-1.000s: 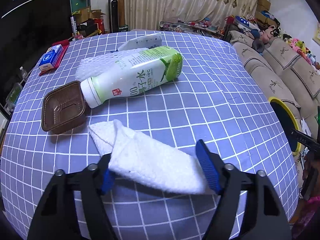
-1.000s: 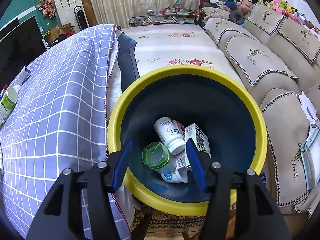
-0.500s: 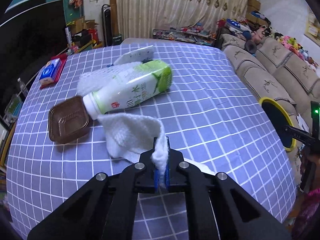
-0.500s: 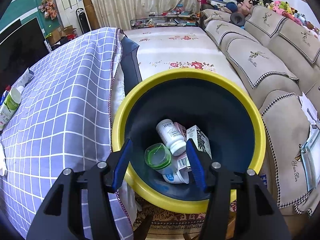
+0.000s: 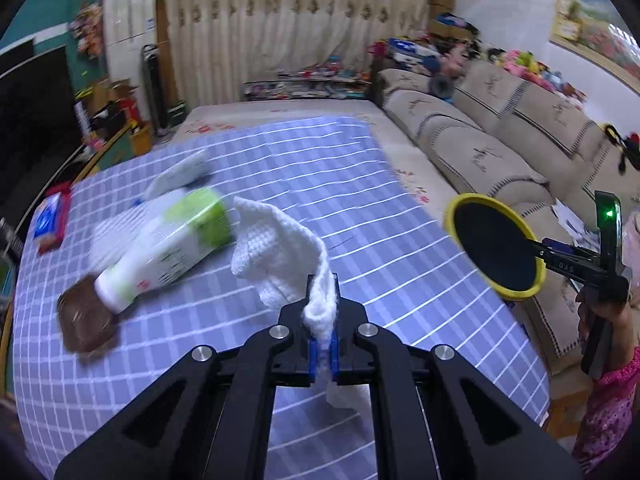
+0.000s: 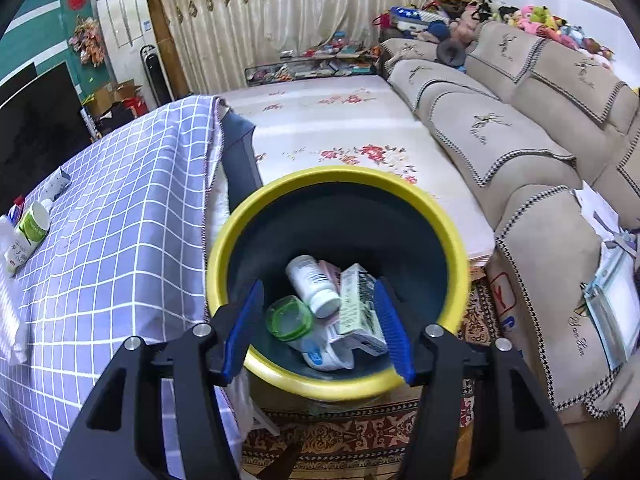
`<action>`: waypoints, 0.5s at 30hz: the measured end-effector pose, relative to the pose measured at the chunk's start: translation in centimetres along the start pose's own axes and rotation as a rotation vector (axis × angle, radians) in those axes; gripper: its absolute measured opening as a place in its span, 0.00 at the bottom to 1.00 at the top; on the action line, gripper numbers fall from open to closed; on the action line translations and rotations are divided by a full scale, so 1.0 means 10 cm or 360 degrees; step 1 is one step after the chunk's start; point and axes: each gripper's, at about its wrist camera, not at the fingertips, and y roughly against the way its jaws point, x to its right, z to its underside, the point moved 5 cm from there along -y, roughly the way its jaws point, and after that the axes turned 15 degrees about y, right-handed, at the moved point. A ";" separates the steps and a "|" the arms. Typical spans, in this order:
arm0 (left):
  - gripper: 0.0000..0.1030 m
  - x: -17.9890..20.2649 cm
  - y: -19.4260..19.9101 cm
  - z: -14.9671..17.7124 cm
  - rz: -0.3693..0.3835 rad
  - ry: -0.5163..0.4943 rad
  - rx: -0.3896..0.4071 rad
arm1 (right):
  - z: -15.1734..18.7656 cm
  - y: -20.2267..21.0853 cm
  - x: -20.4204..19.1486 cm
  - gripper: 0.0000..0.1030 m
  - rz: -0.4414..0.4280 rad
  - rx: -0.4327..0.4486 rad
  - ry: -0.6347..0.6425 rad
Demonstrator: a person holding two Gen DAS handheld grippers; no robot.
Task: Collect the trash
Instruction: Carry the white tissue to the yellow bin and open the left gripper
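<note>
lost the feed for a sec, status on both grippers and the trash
Left gripper shut on white cloth, lifted off table. Right gripper open, empty, over yellow bin. Bottle left on table; path clear.

A desk covered in a purple cloth with a white grid is filling the middle and lower left of the left wrist view. Lying on it, left of centre, is a white bottle with a green label, tipped on its side and blurred. A brown tray is sitting at the bottle's cap end, toward the lower left. A white foam sleeve is resting just behind the bottle. A blue and white pack is lying on a red thing at the far left edge.
</note>
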 end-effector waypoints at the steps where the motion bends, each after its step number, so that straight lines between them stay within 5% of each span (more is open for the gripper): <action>1: 0.05 0.08 -0.03 -0.03 0.0015 -0.0024 -0.0003 | 0.02 0.04 0.03 0.53 0.0006 0.0007 -0.0010; 15: 0.05 1.77 -0.41 -0.30 0.0405 -0.0347 -0.0072 | 0.53 0.39 0.73 0.54 0.0137 0.0028 -0.0244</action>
